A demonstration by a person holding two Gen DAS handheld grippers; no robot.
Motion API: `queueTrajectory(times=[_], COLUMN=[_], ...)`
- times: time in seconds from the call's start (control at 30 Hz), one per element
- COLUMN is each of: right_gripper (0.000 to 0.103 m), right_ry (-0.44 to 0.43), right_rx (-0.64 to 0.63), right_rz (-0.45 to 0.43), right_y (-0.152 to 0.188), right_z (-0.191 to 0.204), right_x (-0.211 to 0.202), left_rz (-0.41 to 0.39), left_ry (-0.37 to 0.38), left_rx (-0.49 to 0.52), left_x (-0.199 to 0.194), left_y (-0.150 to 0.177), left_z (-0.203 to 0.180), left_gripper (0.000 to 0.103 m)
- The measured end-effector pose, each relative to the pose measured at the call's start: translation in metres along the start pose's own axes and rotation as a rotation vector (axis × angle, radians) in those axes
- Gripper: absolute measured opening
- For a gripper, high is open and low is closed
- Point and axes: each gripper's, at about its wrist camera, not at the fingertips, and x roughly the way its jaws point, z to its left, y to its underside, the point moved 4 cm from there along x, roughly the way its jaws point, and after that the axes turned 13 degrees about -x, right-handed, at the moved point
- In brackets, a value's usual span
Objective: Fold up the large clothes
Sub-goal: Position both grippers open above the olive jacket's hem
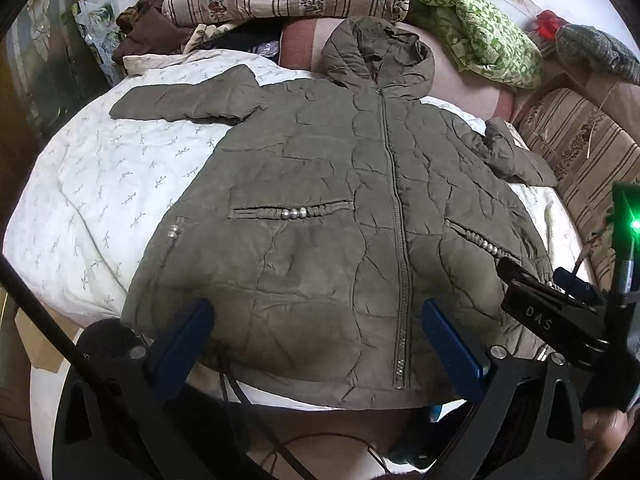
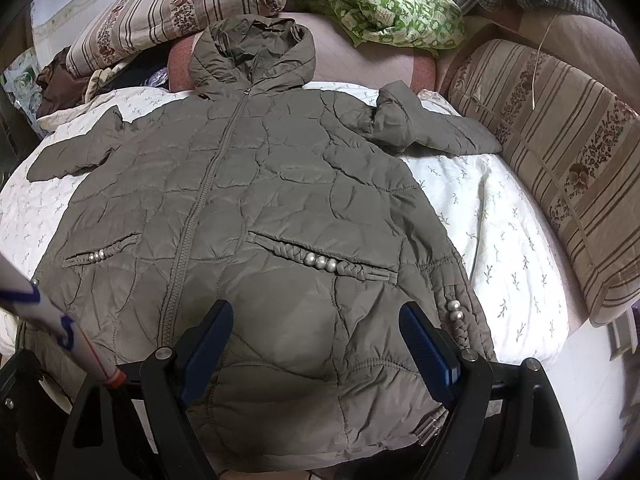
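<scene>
- Your left gripper (image 1: 318, 344) hung wide open over the near hem of the jacket (image 1: 340, 208), blue pads spread well apart, nothing between them.
- Whether those fingertips (image 1: 188, 332) actually brushed the fabric, I could not tell; they looked to be just above it.
- Your right gripper (image 2: 316, 344) was the same story: jaws wide, empty, poised over the near right part of the hem, beside the beaded side trim (image 2: 456, 312).
- From the left camera, your right gripper's black body showed at the right edge, beside the jacket's right pocket (image 1: 484, 244).
- Out from the tools: the olive quilted jacket lay face up and zipped on the white leaf-print sheet (image 1: 100, 184), hem toward you, hood (image 1: 376, 56) at the far end resting on a pink cushion (image 1: 300, 40).
- The left sleeve (image 1: 180, 100) stretched straight out to the left; the right sleeve (image 2: 424, 124) lay bent and bunched at the shoulder.
- Striped pillows (image 2: 560, 160) and a green patterned cloth (image 2: 380, 4) sat beyond and to the right.
- My read on progress: spread flat and nothing folded yet. Sleeves, sides and the hem-to-hood fold all looked to be left.
</scene>
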Motion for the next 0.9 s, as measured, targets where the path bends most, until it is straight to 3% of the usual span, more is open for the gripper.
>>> queueTrajectory(times=[0.27,0.47,0.9], right_gripper=[0.088,0.088,0.088], right_ry=[0.012,0.020,0.024], right_rx=[-0.024,-0.054,-0.132], right_rz=[0.003,-0.002,0.013], right_y=[-0.007,-0.017,-0.045], right_z=[0.001,0.003,0.018], right_x=[0.000,-0.001,0.007], left_rz=[-0.093,-0.112,-0.318], left_ry=[-0.046,-0.052,-0.189], left_rx=[0.075,0.129,-0.021], left_x=[-0.014,-0.015,-0.048], left_y=[-0.005,-0.011,-0.120], left_z=[-0.010,-0.010,0.084], left_gripper=[0.103,0.103,0.103])
